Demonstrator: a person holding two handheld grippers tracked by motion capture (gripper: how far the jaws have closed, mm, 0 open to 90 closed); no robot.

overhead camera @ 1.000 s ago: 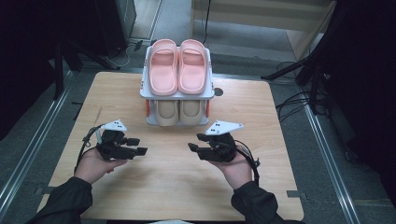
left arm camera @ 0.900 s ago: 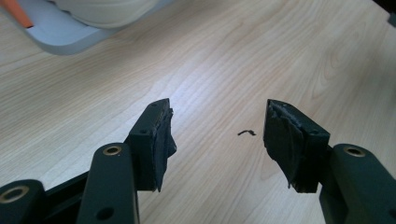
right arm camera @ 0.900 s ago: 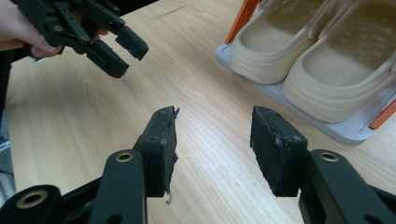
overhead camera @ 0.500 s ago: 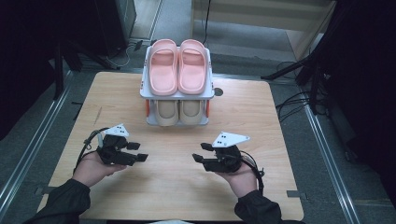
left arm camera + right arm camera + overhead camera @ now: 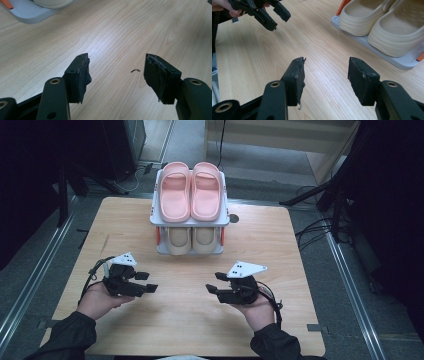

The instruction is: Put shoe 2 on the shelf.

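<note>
The pale wooden counter (image 5: pixel 190 320) looks smooth and matt, its grain plain. Pink moulded-foam slippers (image 5: pixel 191 190) and cream ones (image 5: pixel 384 25) look matt, faintly textured. The grey plastic rack (image 5: pixel 165 220) looks smooth. The black hand-held gripper (image 5: pixel 325 75) pads are rough and frayed.

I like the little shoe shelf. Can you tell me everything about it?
The small grey two-level plastic shoe rack stands upright at the far middle of the wooden table. It has orange side posts. A pair of pink slide sandals lies on its top shelf, a pair of cream clogs on its bottom shelf. Nothing else touches it.

Two pink slippers (image 5: pixel 191 190), two cream clogs (image 5: pixel 192 240), one rack (image 5: pixel 159 218).
</note>
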